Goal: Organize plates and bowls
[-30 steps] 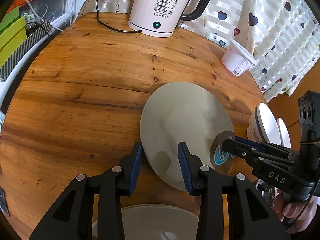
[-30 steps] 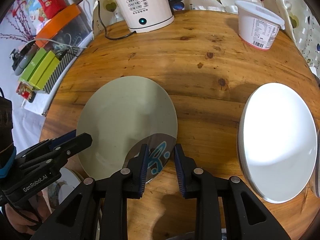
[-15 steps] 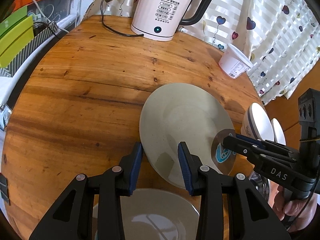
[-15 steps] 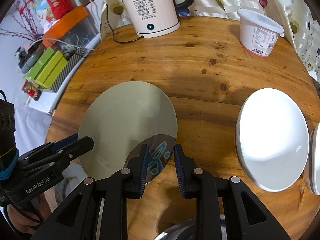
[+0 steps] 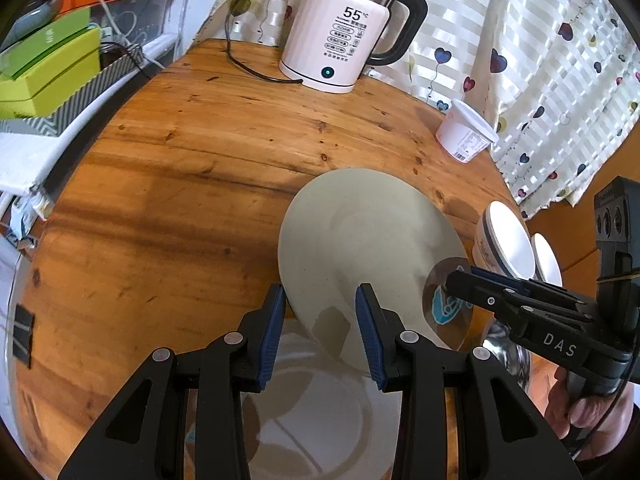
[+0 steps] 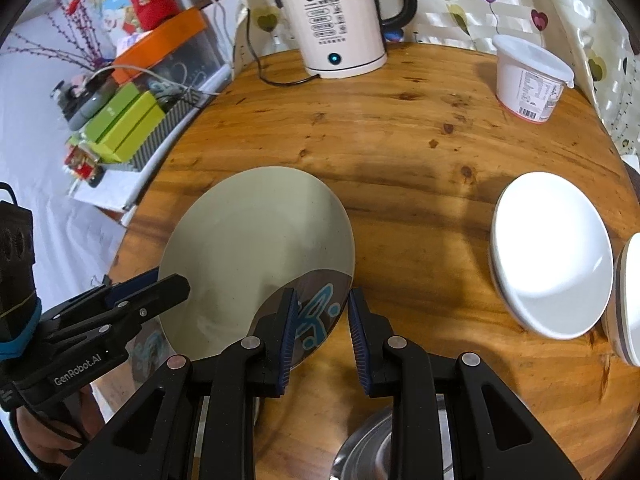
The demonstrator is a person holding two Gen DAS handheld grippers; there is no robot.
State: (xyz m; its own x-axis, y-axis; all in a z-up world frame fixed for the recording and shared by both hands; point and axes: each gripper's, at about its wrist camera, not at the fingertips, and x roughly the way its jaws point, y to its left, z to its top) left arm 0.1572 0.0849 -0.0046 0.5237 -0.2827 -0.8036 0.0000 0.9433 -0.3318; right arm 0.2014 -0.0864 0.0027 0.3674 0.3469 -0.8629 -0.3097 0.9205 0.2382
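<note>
Now | left fingers apart, straddling grey plate rim | right fingers likewise | plate bare

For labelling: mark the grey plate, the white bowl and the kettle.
grey plate (image 6: 256, 248), right wrist view, centre of its face.
white bowl (image 6: 552, 256), right wrist view, inner surface.
kettle (image 5: 340, 52), left wrist view, pink body.

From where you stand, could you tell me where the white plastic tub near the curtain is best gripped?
Grip the tub across its side wall, below the lid, coming in level from the table's centre. It stands upright with a wider lid rim that would likely stop it slipping, and the curtain crowds its far side.
</note>
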